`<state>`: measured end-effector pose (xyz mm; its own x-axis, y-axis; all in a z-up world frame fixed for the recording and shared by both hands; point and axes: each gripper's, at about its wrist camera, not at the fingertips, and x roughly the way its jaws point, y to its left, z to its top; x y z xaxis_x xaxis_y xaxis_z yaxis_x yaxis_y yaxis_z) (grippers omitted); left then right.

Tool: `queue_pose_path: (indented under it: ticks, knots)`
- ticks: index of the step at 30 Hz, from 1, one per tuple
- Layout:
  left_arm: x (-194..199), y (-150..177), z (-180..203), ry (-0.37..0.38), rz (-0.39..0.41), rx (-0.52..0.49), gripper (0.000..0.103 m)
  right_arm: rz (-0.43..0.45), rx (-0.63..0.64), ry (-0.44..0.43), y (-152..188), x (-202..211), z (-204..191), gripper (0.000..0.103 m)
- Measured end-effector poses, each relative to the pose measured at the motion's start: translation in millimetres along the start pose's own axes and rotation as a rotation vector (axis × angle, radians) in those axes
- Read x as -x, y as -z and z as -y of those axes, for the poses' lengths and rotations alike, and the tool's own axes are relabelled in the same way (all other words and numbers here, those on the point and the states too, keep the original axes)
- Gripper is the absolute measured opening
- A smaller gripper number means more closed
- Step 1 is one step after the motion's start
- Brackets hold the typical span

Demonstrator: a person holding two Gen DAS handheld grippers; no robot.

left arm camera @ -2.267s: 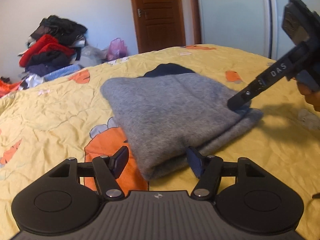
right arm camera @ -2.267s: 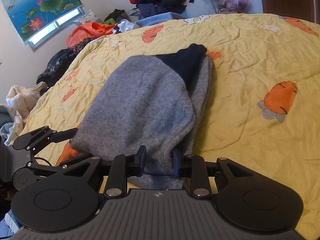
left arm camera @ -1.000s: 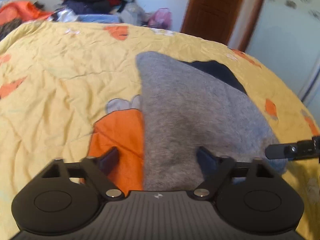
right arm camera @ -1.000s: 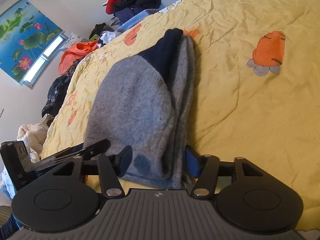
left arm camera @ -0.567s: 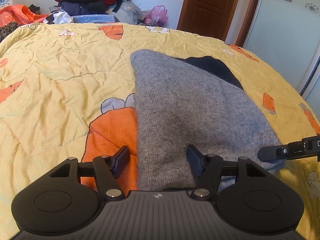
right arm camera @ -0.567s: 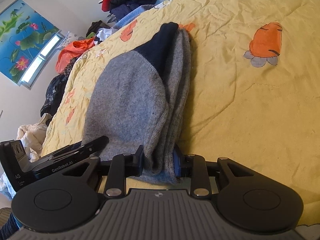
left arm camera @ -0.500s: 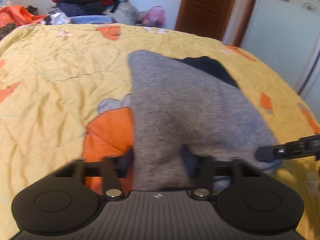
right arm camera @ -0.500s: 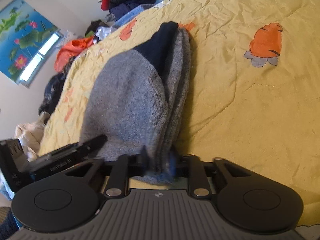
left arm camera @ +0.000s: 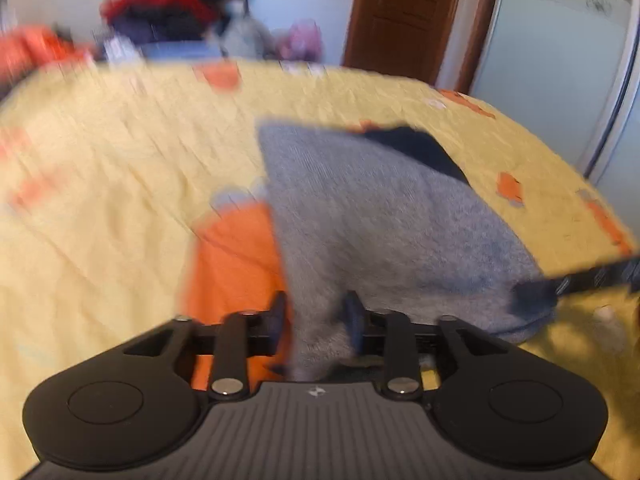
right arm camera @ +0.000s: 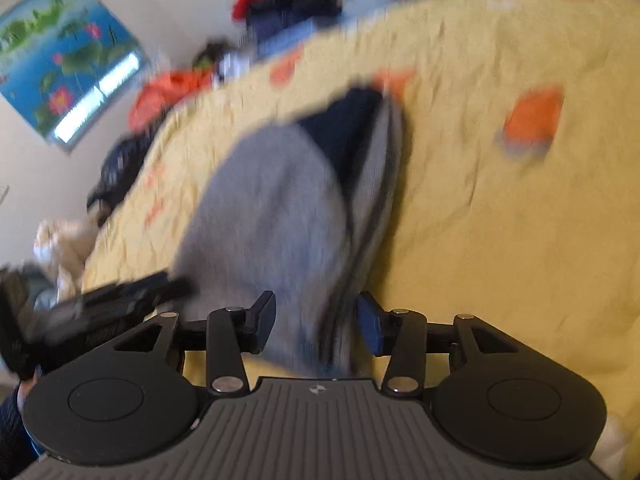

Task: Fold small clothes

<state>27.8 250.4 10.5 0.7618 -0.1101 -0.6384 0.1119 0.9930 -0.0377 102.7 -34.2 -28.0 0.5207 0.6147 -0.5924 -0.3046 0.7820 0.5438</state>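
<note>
Motion blur softens the left wrist view, where the left hand-held gripper point(left arm camera: 316, 322) at lower centre pinches the near edge of the folded grey garment point(left arm camera: 384, 216) lying on the yellow bedspread point(left arm camera: 120, 168), the right hand-held gripper point(left arm camera: 536, 292) touching the cloth at the right edge. In the right wrist view, the right hand-held gripper point(right arm camera: 316, 320) stands narrowly parted, straddling the grey garment point(right arm camera: 272, 208) at lower centre; whether it grips cannot be told, and the left hand-held gripper point(right arm camera: 176, 286) sits at lower left.
</note>
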Motion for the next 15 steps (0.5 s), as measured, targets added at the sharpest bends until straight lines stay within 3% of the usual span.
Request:
queue_pose_path:
  ticks: [1, 3, 5, 8, 11, 13, 15]
  knots:
    - [11, -2, 5, -0.043, 0.076, -0.054, 0.071, 0.062, 0.004, 0.017, -10, 6, 0, 0.049]
    - [25, -7, 19, -0.059, 0.227, -0.156, 0.088, 0.155, -0.016, 0.04, -35, 4, -3, 0.049]
    - [16, -17, 36, -0.011, 0.259, -0.219, 0.088, 0.175, -0.047, 0.0, -61, -18, -9, 0.049]
    - [-25, -34, 51, 0.077, 0.194, -0.204, 0.088, 0.125, -0.008, 0.02, -89, -70, -25, 0.049]
    - [-70, -40, 55, 0.079, 0.087, -0.196, 0.087, 0.017, 0.078, 0.146, -92, -123, -35, 0.049]
    - [-83, -34, 50, 0.082, 0.076, -0.193, 0.087, 0.033, 0.168, 0.163, -84, -136, -31, 0.049]
    - [-88, -33, 52, 0.077, 0.067, -0.213, 0.087, 0.028, 0.119, 0.151, -84, -135, -25, 0.048]
